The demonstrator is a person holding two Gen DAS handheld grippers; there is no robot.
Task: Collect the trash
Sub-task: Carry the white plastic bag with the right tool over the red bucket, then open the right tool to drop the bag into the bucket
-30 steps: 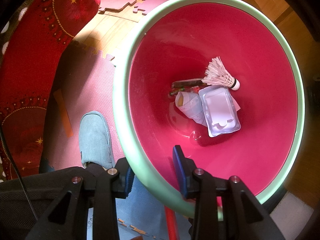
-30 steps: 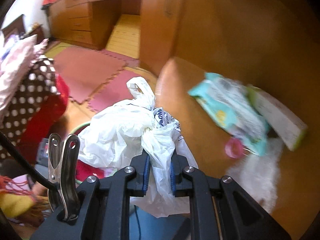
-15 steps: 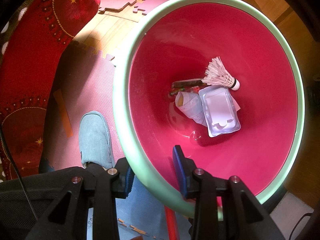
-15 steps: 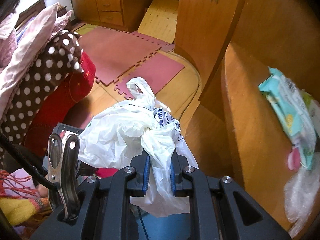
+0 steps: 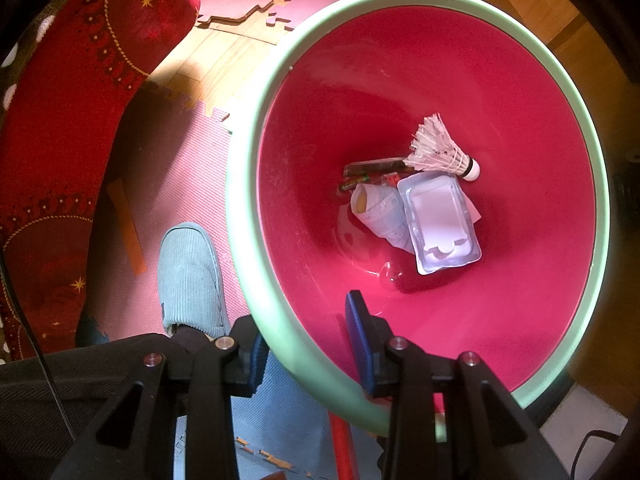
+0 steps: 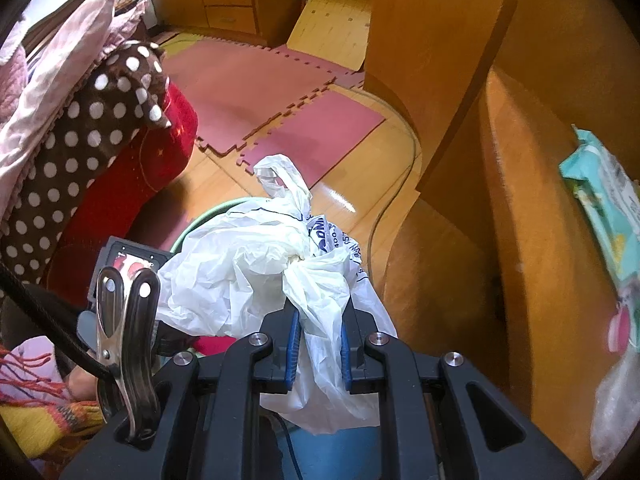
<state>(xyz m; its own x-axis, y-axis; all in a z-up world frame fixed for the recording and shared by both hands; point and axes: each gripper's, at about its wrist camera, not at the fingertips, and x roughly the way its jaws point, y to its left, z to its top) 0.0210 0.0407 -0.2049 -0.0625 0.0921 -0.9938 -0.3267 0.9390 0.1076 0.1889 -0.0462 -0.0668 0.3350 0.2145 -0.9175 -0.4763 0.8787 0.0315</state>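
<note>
Red bin (image 5: 520, 128) with mint-green rim; white crumpled bag (image 6: 248, 276)

One bin (image 5: 256, 184) (one shuttlecock (image 5: 440, 152) inside).

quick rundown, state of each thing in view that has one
left gripper: shut on the bin rim
right gripper: shut on the plastic bag
pink bin: upright, open-topped, trash at the bottom
plastic bag: crumpled, held above the bin
shuttlecock: lying on its side in the bin
clear plastic tray: empty, lying in the bin
wet wipes pack: lying on the wooden surface
</note>
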